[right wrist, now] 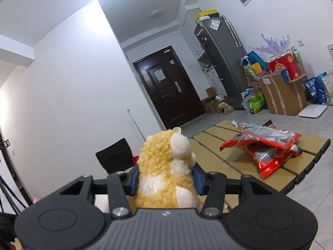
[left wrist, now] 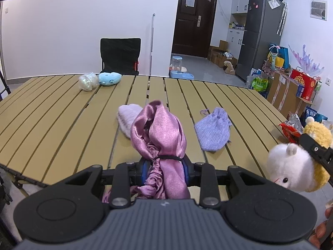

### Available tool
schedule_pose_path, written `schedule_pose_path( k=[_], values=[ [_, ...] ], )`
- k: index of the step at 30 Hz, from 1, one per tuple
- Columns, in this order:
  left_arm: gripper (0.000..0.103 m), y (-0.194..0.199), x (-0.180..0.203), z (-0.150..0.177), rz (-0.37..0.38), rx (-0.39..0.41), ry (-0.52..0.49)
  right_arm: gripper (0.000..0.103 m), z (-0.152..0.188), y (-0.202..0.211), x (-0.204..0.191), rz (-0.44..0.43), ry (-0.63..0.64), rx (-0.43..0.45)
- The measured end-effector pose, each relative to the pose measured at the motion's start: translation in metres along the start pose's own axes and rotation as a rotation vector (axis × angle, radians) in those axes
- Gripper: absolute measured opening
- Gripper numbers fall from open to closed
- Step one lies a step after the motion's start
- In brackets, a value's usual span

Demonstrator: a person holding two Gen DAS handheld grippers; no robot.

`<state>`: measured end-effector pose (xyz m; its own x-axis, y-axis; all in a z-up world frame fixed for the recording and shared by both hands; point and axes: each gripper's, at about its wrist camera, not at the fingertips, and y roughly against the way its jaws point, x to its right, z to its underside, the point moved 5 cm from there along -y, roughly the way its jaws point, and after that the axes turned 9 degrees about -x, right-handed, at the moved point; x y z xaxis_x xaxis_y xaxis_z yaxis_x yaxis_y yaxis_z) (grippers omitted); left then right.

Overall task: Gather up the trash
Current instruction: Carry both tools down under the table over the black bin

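Left wrist view: both grippers loaded, wrappers left on the slatted table

Left wrist camera: a bunched pink satin cloth [left wrist: 161,137], cinched by a black band, is clamped between the blue pads of the left gripper [left wrist: 165,169], whose jaws are drawn in tight on the fabric, and is held above the slatted table [left wrist: 62,112]. Beyond it a pale ribbed pouch [left wrist: 127,117] and a lavender drawstring bag [left wrist: 213,131] are seen lying on the slats, well apart from a clear crumpled plastic piece [left wrist: 88,81] and a blue plush [left wrist: 109,78] at the far edge. At the right border a yellow-and-white plush toy [left wrist: 295,162] is seen pinched in the right gripper.

Right wrist camera: the same plush toy [right wrist: 166,166] is gripped about its middle by the right gripper [right wrist: 166,180], the jaws held partly apart by its soft bulk. The trash proper, red snack wrappers [right wrist: 268,145], is seen lying crumpled near the table's far right corner, untouched. No bin is visible in either view.

The step in hand is judged to be carrying both soft items clear of the table. It is done best if both grips are kept firm while travelling, since slippery satin can slide through pads, and if the trailing cloth is held high enough not to drag across the pouch and bag below. The wrappers and the plastic piece are judged still to be collected
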<state>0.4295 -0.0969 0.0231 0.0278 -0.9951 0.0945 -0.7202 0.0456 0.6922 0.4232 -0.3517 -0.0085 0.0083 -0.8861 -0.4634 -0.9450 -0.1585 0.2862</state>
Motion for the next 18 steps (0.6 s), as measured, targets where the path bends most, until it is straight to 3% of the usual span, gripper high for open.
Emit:
schedule_pose_path(
  k=[18],
  values=[
    [0.031,0.046,-0.04,0.056,-0.024,-0.015,0.012,0.049,0.065,0.045,-0.044,-0.069,0.069,-0.098]
  ],
)
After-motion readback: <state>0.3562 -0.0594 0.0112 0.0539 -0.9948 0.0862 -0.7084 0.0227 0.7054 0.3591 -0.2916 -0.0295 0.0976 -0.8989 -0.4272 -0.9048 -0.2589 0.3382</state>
